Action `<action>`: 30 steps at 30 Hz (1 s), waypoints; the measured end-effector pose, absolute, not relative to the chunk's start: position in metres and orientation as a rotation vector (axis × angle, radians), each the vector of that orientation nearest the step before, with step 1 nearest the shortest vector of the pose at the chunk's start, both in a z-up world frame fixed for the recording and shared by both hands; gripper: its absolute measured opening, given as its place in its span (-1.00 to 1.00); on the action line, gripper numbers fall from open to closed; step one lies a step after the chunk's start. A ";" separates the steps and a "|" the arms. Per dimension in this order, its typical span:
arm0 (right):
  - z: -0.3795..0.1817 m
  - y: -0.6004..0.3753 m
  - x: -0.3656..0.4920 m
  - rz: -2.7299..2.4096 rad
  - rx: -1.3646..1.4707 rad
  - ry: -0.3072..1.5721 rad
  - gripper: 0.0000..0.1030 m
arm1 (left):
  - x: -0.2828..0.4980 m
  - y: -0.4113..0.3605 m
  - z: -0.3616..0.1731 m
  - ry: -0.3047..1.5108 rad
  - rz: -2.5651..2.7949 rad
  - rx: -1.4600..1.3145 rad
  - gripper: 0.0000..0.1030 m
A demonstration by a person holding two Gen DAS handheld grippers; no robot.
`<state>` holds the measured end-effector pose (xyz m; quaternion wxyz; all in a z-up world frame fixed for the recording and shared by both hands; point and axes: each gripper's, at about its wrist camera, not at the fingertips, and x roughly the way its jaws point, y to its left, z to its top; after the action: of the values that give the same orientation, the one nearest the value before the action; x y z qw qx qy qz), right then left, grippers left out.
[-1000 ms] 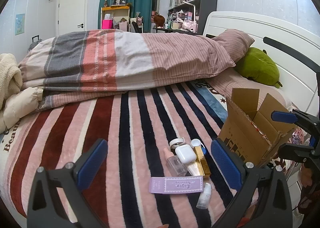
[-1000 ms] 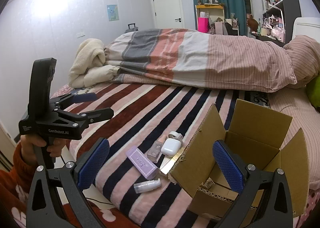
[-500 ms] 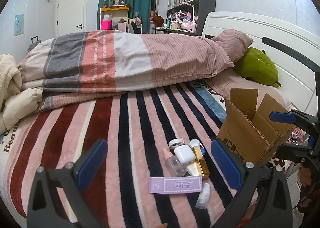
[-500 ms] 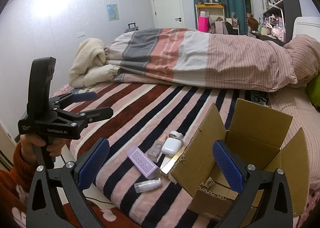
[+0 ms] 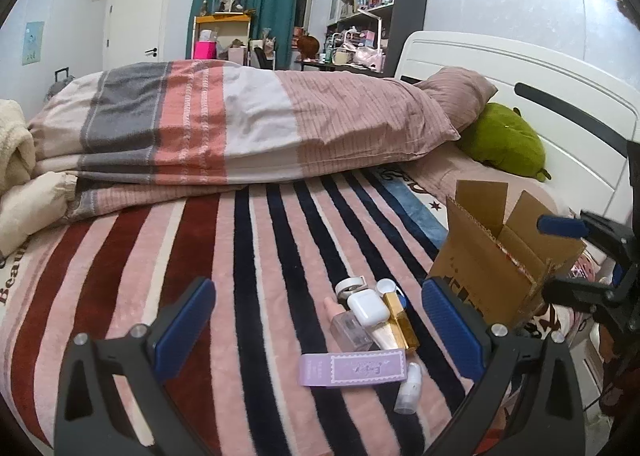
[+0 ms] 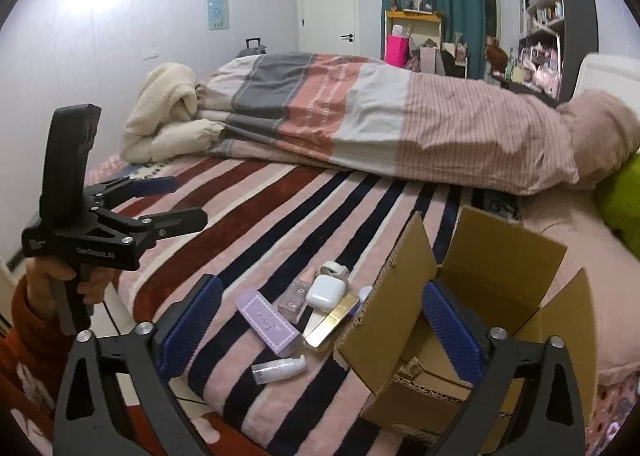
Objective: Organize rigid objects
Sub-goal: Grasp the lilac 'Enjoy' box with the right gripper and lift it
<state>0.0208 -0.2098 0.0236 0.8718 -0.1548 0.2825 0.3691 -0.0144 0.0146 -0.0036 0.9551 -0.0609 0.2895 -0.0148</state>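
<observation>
- Left tool [image 5: 316, 336]: jaws spread wide, nothing between them; held above the bed [image 5: 132, 256], facing the cluster of small items.
- Right tool [image 6: 320, 324]: jaws likewise spread, nothing gripped; poised over the near bed edge, between the cluster and the box [image 6: 500, 256].
- Box: cardboard, flaps open, standing on the bed just beside the items. The visible part of its inside appears to hold none of the items; the floor is mostly hidden.
- Cluster, all lying on the striped blanket: purple carton [image 5: 352, 368], white pump bottle [image 5: 409, 388], gold case [image 5: 400, 318], white earbud case [image 5: 368, 306], clear bottle [image 5: 350, 326], tape roll [image 5: 350, 286], small round jar [image 5: 386, 287].
- Progress: judged at the outset. No item is gripped or boxed; every piece presumably remains to be moved into the box.
</observation>
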 end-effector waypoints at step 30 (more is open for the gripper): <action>-0.136 -0.097 0.073 0.993 -0.666 1.053 -0.07 | -0.029 0.081 -0.093 0.696 0.077 -0.056 0.99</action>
<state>0.0733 -0.0974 -0.1365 0.6991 -0.2988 0.4728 0.4455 -0.0287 0.0814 -0.0925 0.9390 -0.0272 0.3407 0.0379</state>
